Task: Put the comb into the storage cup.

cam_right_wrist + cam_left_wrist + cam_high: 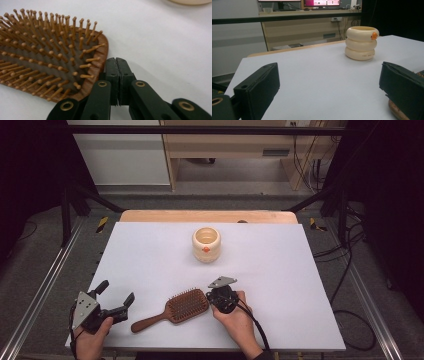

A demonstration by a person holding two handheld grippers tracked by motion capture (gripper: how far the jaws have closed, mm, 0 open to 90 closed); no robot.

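A wooden paddle hairbrush point(186, 306) lies bristles up near the table's front edge, with its handle pointing to the front left. My right gripper point(214, 298) is shut with nothing between its jaws, and its tips point(116, 61) stand right beside the rim of the brush head point(50, 57); whether they touch it I cannot tell. My left gripper point(118, 293) rests open at the front left, just left of the handle's end, with only bare table between its fingers point(259, 85). A cream ribbed cup point(206, 244) with an orange mark stands upright at the middle of the table.
The white tabletop point(280, 270) has a wooden strip along its far edge. Metal rails and cables run along both sides on the floor. In the left gripper view the cup point(361, 42) stands ahead to the right, with a desk and shelves beyond.
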